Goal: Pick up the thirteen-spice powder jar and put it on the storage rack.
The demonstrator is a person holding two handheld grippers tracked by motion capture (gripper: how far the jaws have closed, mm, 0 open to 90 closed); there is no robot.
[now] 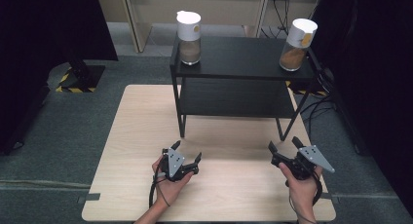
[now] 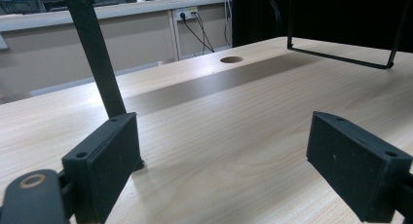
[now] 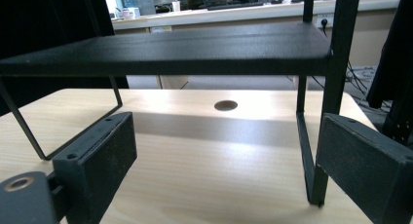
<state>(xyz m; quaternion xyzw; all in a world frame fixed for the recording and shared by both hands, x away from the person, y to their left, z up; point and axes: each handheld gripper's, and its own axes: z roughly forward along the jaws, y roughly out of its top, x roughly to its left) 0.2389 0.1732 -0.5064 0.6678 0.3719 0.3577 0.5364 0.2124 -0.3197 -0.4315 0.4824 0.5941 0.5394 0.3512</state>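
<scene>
Two jars stand on the top of the black shelf (image 1: 241,58), the left jar (image 1: 189,37) and the right jar (image 1: 297,45), well apart. Both look like rigid, smooth, breakable containers part filled with brown powder, so fairly weighty; grip mid-body, below the white tops. The left gripper (image 1: 186,155) and right gripper (image 1: 285,147) hover low over the table (image 1: 136,136), jaws wide, empty.
</scene>
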